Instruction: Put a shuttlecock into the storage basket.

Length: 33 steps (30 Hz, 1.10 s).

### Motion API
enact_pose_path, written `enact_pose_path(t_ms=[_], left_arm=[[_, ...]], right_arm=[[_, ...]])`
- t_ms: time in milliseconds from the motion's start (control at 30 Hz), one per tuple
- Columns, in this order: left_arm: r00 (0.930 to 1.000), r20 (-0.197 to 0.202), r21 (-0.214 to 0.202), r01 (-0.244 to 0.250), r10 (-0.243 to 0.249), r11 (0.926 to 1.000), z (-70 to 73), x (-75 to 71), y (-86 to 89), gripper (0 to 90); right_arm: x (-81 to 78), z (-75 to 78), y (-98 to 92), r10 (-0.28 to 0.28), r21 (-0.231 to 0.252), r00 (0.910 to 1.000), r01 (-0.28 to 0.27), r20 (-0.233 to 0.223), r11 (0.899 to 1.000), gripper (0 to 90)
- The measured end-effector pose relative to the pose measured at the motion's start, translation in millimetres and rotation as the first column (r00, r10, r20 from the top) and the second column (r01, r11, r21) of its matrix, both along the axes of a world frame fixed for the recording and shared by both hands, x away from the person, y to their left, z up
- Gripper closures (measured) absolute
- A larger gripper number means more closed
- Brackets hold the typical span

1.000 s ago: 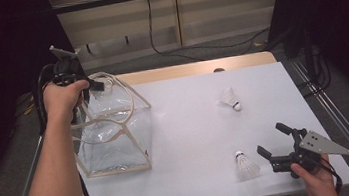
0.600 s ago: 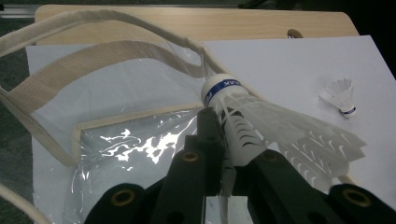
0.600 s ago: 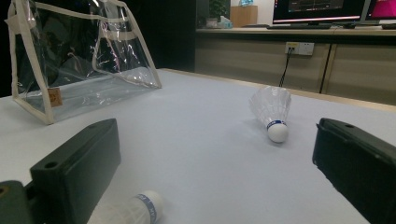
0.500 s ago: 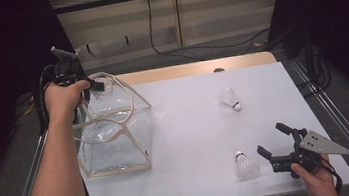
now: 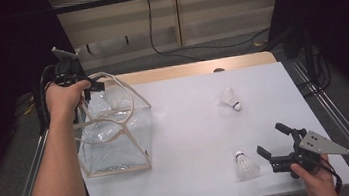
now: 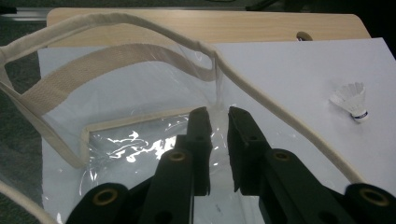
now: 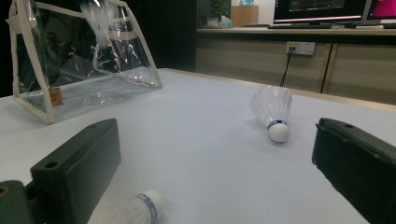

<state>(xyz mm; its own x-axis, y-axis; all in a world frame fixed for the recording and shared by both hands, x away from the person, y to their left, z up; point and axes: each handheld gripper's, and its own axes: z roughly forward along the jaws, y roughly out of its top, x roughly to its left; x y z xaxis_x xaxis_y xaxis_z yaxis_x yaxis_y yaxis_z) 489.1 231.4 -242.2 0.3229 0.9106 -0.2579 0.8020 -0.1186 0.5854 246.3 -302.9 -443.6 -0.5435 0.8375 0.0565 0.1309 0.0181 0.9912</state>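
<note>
White feathers and a cork tip: that is what is being handled, so almost no weight is to be expected, and a skirt that crushes easily. Nearest, the right gripper (image 5: 271, 139) is held low over the white table (image 5: 191, 126) with its jaws spread wide and nothing between them. A shuttlecock (image 5: 245, 166) lies on its side just beside it, cork end with the blue band turned towards the jaws. That hard rounded cork looks like the place to be pinched, though it may roll away at a touch; the feathers should be spared.

Further out, a second shuttlecock (image 5: 230, 99) is seen lying alone, well apart from everything.

Farthest, at the left edge, the clear plastic bag (image 5: 118, 145) with cream trim stands open, soft-walled and likely to sag if nudged. Over its mouth the left gripper (image 6: 215, 112) is poised, its jaws only narrowly parted and just now being eased open. A third shuttlecock (image 7: 95, 21) is caught between them, feathers seemingly touched by both pads.
</note>
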Motion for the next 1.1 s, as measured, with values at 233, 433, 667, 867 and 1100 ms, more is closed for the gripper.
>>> enact_pose_path(t_ms=[233, 433, 667, 867, 1100], left_arm=[[0.9999, 0.01, -0.009, 0.002, -0.002, 1.0, -0.9, -1.4, 0.3, 73.4], [0.9996, 0.019, -0.03, 0.021, -0.02, 0.9993, 2.5, -4.8, -1.7, 68.0], [0.9987, 0.022, -0.066, 0.047, -0.045, 0.9967, 6.5, -8.3, -2.7, 57.4], [0.9968, 0.008, -0.073, 0.08, -0.079, 0.9941, 8.8, -11.3, -7.1, 50.0], [0.9914, 0.007, -0.083, 0.131, -0.131, 0.9879, 10.7, -15.1, -15.0, 40.6]], right_arm=[[0.1, 0.1, -0.3, -0.004, 0.0, 1.0, 0.004, 0.002, 1.0, 0.9], [-0.1, 0.3, -0.4, -0.004, 0.0, 1.0, 0.004, 0.002, 1.0, 0.9], [-0.2, 0.4, -0.3, -0.004, 0.001, 1.0, 0.004, 0.002, 1.0, 0.9], [-0.1, 0.3, -0.3, -0.005, -0.001, 1.0, 0.005, 0.002, 1.0, 0.9], [-0.3, 0.3, -0.3, -0.002, -0.003, 1.0, 0.002, 0.004, 1.0, 0.9]])
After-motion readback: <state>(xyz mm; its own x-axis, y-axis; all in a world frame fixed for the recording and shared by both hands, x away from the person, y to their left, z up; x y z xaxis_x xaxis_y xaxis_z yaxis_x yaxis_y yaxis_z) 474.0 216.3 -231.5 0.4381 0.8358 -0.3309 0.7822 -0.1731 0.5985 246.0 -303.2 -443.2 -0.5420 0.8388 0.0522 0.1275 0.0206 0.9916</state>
